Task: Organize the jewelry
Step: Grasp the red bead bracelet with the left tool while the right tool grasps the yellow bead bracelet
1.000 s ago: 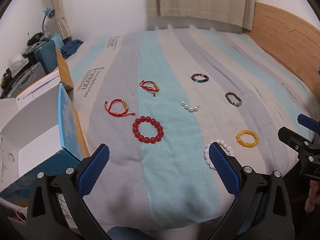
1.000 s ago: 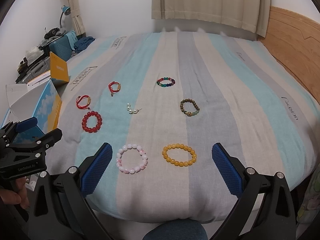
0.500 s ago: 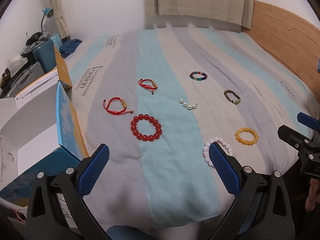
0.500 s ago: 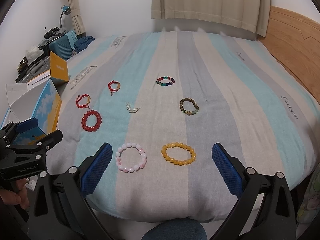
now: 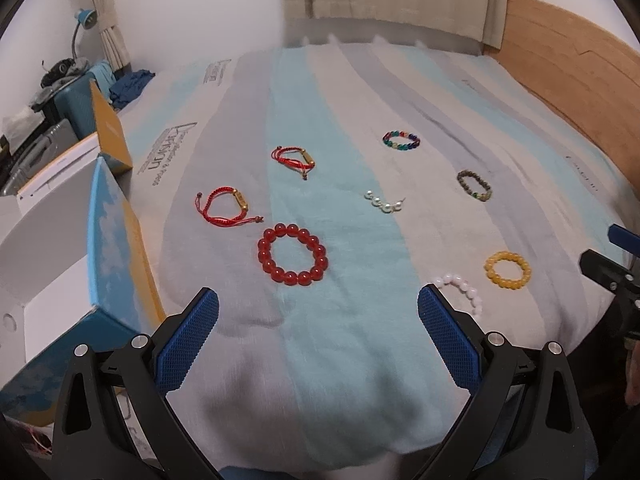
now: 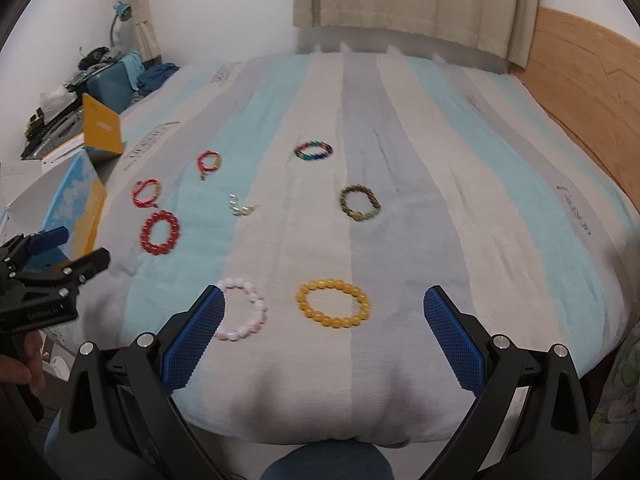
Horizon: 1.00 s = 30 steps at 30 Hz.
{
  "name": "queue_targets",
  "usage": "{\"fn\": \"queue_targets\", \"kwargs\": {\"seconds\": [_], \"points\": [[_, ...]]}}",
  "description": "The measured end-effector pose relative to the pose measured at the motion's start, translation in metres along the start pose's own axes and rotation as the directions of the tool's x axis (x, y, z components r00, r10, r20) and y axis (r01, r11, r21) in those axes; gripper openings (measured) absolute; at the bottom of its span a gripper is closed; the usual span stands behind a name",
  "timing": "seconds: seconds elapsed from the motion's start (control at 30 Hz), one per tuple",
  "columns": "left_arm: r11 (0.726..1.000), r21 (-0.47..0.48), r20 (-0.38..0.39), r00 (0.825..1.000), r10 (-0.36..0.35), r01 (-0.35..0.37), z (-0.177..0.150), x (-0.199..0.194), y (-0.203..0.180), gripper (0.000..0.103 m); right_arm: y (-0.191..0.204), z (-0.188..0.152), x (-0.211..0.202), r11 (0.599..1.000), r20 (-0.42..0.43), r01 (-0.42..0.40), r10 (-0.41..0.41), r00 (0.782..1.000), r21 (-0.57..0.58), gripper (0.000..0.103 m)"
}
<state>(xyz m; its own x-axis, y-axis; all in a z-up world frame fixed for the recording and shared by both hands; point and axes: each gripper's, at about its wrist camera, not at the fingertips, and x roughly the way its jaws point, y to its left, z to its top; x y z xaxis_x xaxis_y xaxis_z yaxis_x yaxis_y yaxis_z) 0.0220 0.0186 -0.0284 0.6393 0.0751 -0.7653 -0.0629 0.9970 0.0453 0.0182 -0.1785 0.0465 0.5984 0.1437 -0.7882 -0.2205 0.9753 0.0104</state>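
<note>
Several bracelets lie spread on a striped bedspread (image 5: pixel 320 360). A big red bead bracelet (image 5: pixel 293 255) sits just ahead of my left gripper (image 5: pixel 318 308), which is open and empty. Two red cord bracelets (image 5: pixel 224 206) (image 5: pixel 294 159) lie beyond it, with a short pearl strand (image 5: pixel 383 204) to the right. My right gripper (image 6: pixel 324 310) is open, with a yellow bead bracelet (image 6: pixel 333 303) lying on the bed between its fingers. A pink bead bracelet (image 6: pixel 242 309) lies by its left finger. Further off are a brown (image 6: pixel 359 202) and a multicoloured bracelet (image 6: pixel 313 150).
An open white box with blue and yellow sides (image 5: pixel 60 264) stands at the bed's left edge. Suitcases and clutter (image 6: pixel 80 96) fill the far left corner. A wooden headboard (image 6: pixel 588 92) runs along the right. A hand (image 6: pixel 24 360) holds the left gripper.
Both grippers have moved a little forward over the bed, so the bracelets sit closer. The pink bracelet now lies by the right gripper's left finger.
</note>
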Motion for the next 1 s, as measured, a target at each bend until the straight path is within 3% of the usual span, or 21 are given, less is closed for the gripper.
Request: {"fn": "queue_targets", "kwargs": {"seconds": [0.37, 0.77, 0.87, 1.0], "points": [[1.0, 0.011, -0.084, 0.996, 0.007, -0.006, 0.017, 0.084, 0.011, 0.097, -0.033, 0.0, 0.066, 0.999, -0.114, 0.051, -0.05, 0.992, 0.004, 0.096], [1.0, 0.017, -0.13, 0.992, 0.007, -0.005, 0.014, 0.145, 0.021, 0.097, -0.034, -0.006, 0.128, 1.0, -0.226, 0.007, -0.007, 0.974, -0.001, 0.095], [1.0, 0.029, -0.12, 0.993, 0.005, -0.002, 0.013, 0.147, 0.021, 0.095, -0.031, -0.01, 0.135, 1.0, -0.245, -0.026, 0.025, 0.969, 0.001, 0.084], [0.999, 0.039, -0.106, 0.994, 0.001, 0.004, 0.01, 0.145, 0.021, 0.089, -0.03, -0.014, 0.136, 0.999, -0.241, -0.035, 0.033, 0.97, -0.006, 0.077]]}}
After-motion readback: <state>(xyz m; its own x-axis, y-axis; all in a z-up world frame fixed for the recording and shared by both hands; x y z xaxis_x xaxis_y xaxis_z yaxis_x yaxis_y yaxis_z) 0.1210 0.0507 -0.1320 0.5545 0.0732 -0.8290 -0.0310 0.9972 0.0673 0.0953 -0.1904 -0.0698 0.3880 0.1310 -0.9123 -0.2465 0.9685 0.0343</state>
